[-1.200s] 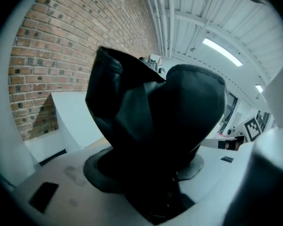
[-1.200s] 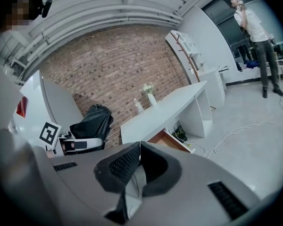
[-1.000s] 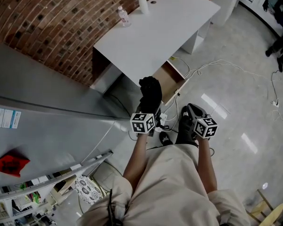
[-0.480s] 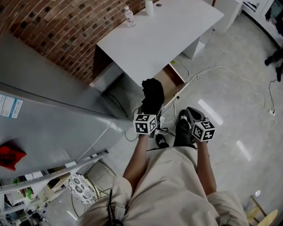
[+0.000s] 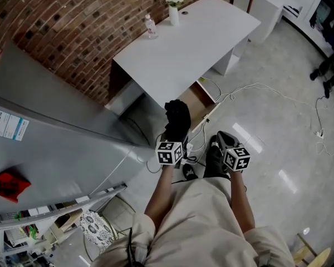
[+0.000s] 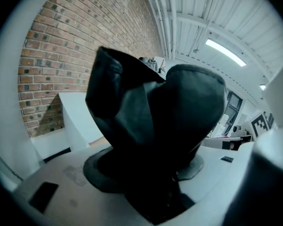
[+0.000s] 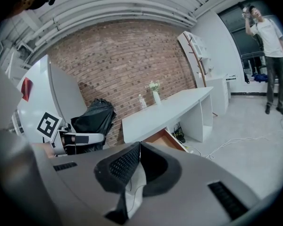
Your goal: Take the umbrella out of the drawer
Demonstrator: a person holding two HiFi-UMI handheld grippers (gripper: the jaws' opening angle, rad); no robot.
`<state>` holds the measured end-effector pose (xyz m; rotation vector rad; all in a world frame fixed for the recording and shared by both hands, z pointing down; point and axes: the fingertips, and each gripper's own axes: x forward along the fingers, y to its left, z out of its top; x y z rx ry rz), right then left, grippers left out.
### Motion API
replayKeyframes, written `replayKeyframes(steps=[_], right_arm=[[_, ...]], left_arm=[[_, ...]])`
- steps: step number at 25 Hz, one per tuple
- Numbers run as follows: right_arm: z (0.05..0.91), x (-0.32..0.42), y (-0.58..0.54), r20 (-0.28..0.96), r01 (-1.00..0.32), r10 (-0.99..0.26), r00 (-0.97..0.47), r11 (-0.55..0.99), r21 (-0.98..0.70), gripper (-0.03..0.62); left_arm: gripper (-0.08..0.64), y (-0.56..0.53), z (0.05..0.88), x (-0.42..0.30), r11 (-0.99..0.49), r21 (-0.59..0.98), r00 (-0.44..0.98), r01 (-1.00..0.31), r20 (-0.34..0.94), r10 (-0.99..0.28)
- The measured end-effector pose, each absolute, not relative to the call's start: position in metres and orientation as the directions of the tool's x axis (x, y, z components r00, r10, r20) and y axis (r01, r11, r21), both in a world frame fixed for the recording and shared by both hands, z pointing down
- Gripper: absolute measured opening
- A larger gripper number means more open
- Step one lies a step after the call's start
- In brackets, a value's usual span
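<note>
The left gripper [image 5: 173,142] is squeezed tight on a black umbrella [image 5: 177,115]. The umbrella is folded up and a bit crumpled. It sticks out past the jaws, near the middle of the head view. In the left gripper view it fills most of the picture.

The umbrella is out of the drawer [image 5: 200,97]. The drawer is pulled open, just to the right of the umbrella in the head view. It looks brown inside and sits under a white desk [image 5: 181,49].

The right gripper [image 5: 222,141] is low and to the right of the middle. Its jaws are pressed together, with nothing in them.

A bottle [image 5: 150,25] and a vase of flowers [image 5: 173,11] stand at the far edge of the desk, by a brick wall [image 5: 61,32]. White cables [image 5: 267,87] lie on the shiny floor [image 5: 278,138] at the right.
</note>
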<state>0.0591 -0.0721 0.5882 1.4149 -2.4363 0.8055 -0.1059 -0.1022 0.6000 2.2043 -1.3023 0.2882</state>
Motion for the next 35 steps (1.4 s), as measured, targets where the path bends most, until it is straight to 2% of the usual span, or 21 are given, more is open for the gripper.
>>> replayKeyframes(steps=[21, 35], right_arm=[[0.590, 0.069, -0.064, 0.430, -0.852, -0.745, -0.511, 0.373, -0.366, 0.069], [0.593, 0.074, -0.062, 0.443, -0.875, -0.758, -0.479, 0.376, -0.305, 0.067]], left_arm=[[0.239, -0.095, 0.598, -0.099, -0.385, 0.369, 0.523, -0.846, 0.437, -0.732], [0.239, -0.093, 0.594, -0.096, -0.393, 0.366, 0.525, -0.843, 0.404, -0.750]])
